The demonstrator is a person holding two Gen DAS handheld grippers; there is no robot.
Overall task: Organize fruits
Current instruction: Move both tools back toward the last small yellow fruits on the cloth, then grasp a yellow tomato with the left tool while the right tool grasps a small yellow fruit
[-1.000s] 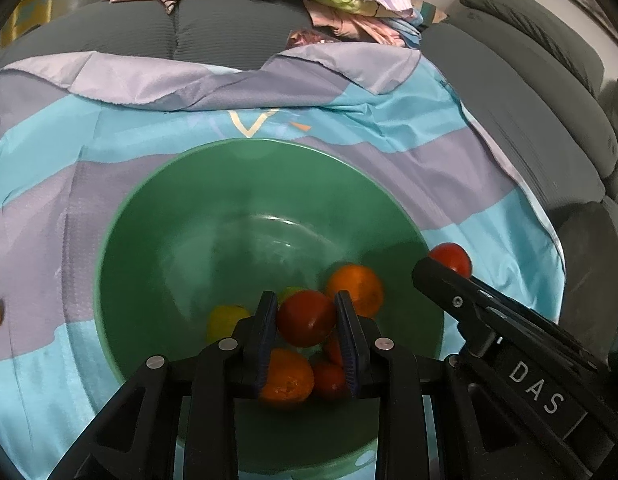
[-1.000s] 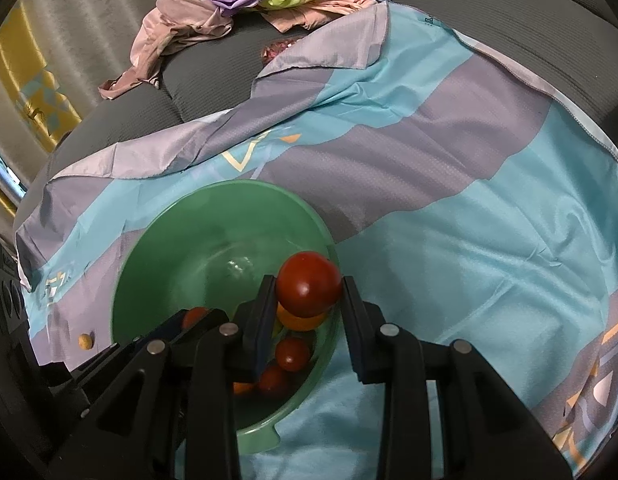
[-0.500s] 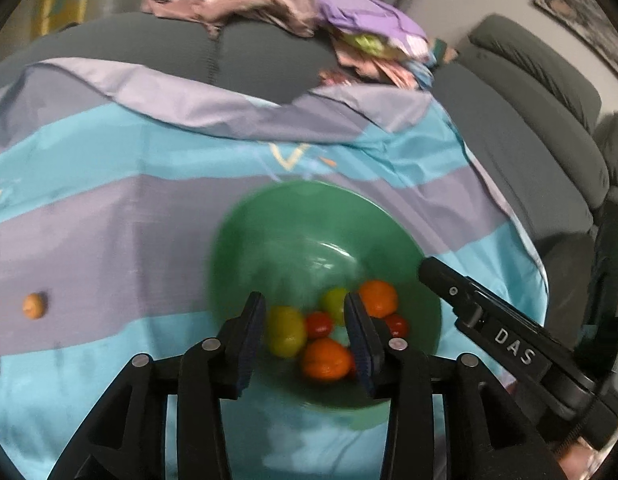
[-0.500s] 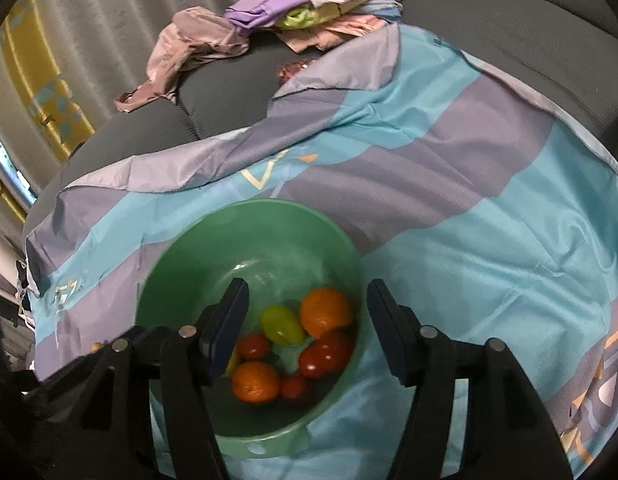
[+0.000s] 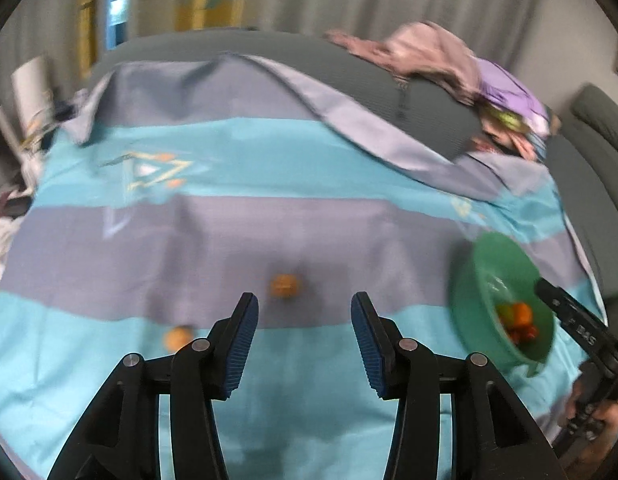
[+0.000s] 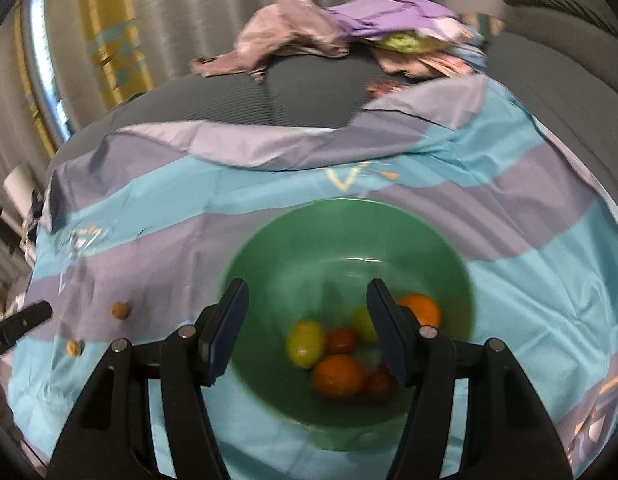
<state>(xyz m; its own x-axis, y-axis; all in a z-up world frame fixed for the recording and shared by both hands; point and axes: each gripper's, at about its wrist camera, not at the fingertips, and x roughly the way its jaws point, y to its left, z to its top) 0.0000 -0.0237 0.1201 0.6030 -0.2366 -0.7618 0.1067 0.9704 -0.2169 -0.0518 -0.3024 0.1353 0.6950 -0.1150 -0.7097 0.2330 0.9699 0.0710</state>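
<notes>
Left wrist view: the left gripper (image 5: 305,340) gapes wide and empty above the striped cloth (image 5: 213,236), with 2 small orange fruits (image 5: 283,285) lying just ahead; the green bowl (image 5: 485,264) sits far right.

Right wrist view: the right gripper (image 6: 307,330) hangs wide, empty, over that bowl, holding oranges (image 6: 338,376), tomatoes and yellow-green fruits.
</notes>
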